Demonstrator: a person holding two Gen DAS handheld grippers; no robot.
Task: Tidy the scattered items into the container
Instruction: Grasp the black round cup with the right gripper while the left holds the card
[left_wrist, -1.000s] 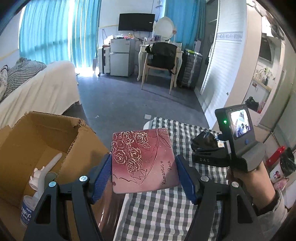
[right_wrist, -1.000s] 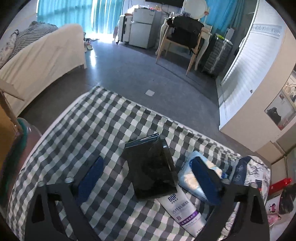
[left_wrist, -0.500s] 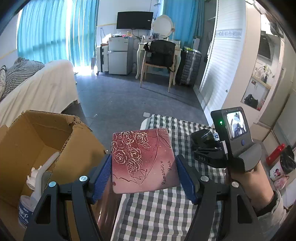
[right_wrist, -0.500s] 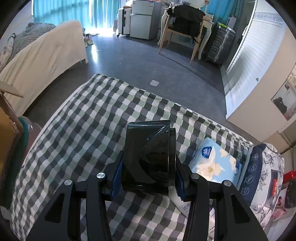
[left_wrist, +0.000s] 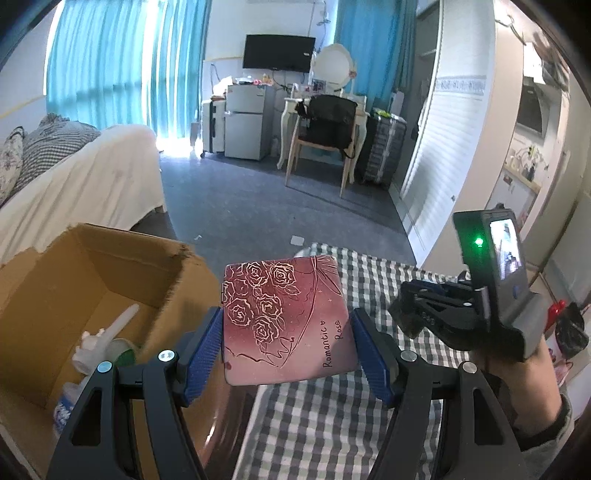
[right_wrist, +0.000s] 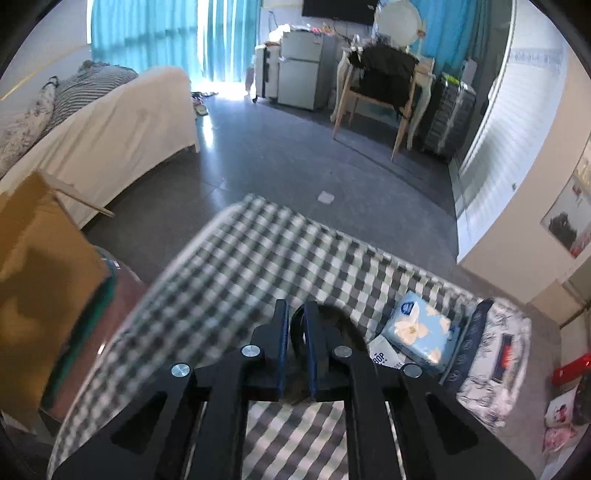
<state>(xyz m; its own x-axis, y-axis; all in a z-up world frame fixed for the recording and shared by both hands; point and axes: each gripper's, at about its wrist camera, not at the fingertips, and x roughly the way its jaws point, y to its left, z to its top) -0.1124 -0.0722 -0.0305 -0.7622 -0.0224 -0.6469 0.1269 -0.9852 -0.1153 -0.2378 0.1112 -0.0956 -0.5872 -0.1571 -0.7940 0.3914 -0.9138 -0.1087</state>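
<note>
The left tongs (left_wrist: 287, 341) clamped a rose-patterned case (left_wrist: 286, 317) at mid-frame, beside the cardboard box (left_wrist: 88, 266) rim at left; the right tongs (right_wrist: 294, 341) had just been closing, pinching a thin black packet (right_wrist: 295, 334).

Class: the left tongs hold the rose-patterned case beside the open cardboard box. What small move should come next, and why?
Probably swing the left tongs leftward over the cardboard box. The rose case is firmly clamped but sits to the right of the box wall, not above the opening.
</note>
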